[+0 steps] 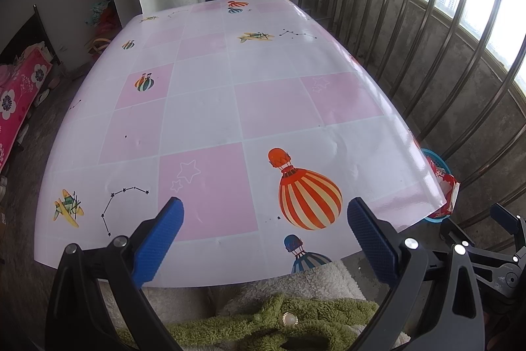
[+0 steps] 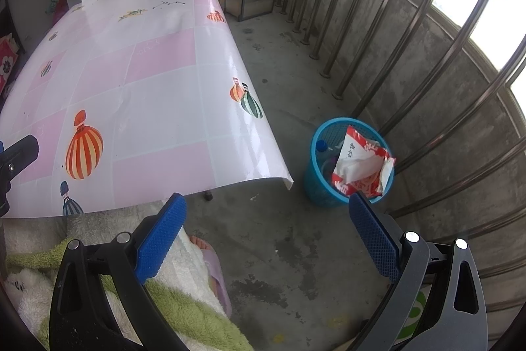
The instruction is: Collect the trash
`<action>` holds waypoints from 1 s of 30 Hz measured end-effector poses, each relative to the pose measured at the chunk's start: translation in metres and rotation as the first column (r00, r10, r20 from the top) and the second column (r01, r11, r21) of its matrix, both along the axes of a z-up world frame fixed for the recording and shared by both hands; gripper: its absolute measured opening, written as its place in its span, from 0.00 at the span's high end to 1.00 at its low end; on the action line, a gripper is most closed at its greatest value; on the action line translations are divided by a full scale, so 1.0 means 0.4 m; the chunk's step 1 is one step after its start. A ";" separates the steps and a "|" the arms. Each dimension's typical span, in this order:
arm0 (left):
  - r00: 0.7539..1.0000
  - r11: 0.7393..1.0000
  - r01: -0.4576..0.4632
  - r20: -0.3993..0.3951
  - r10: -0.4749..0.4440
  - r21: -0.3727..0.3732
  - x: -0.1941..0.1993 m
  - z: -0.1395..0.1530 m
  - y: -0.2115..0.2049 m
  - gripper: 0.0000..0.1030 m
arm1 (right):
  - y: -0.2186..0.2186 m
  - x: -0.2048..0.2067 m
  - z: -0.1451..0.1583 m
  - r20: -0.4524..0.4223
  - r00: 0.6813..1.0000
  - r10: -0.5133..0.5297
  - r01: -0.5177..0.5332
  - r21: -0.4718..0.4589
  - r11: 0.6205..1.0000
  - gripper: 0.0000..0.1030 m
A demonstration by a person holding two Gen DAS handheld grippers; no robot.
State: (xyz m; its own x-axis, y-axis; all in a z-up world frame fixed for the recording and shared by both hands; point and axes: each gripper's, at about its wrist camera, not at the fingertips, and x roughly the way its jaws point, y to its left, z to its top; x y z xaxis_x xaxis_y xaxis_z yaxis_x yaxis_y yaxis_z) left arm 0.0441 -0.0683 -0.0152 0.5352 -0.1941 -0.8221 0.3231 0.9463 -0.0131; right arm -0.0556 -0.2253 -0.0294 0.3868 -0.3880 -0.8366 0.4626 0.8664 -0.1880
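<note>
On the concrete floor beside the table (image 2: pixel 157 107), a blue bin (image 2: pixel 320 186) holds a red-and-white wrapper (image 2: pixel 361 160) sticking up past its rim. Both the right gripper (image 2: pixel 266 236) and left gripper (image 1: pixel 264 239) are spread wide, pinching nothing.
</note>
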 end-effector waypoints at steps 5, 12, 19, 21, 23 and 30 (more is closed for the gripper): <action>1.000 1.000 0.001 0.000 -0.001 0.000 0.001 0.000 0.000 0.05 | 0.000 0.000 0.000 0.000 1.000 0.001 -0.001 -0.001 1.000 0.08; 1.000 1.000 0.001 0.000 -0.001 0.001 0.001 0.000 0.000 0.05 | 0.001 0.002 -0.002 0.000 1.000 0.001 -0.001 -0.001 1.000 0.08; 1.000 1.000 0.000 0.001 0.000 0.001 0.004 -0.001 0.005 0.05 | 0.001 0.002 -0.002 0.000 1.000 0.000 0.000 0.000 1.000 0.08; 1.000 1.000 0.001 0.001 -0.001 0.001 0.004 -0.001 0.005 0.05 | 0.002 0.002 -0.002 0.001 1.000 0.001 -0.001 0.001 1.000 0.08; 1.000 1.000 0.000 0.001 0.000 0.000 0.004 -0.001 0.005 0.05 | 0.002 0.002 -0.001 0.001 1.000 0.002 -0.002 0.001 1.000 0.08; 1.000 1.000 0.000 0.001 0.000 0.001 0.004 0.000 0.005 0.05 | 0.002 0.002 -0.001 0.001 1.000 0.001 -0.001 0.001 1.000 0.08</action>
State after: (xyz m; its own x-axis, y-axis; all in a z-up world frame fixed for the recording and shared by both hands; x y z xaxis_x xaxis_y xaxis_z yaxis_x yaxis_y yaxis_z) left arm 0.0458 -0.0663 -0.0153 0.5363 -0.1932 -0.8216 0.3229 0.9464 -0.0117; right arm -0.0548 -0.2246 -0.0299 0.3881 -0.3868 -0.8365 0.4622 0.8670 -0.1865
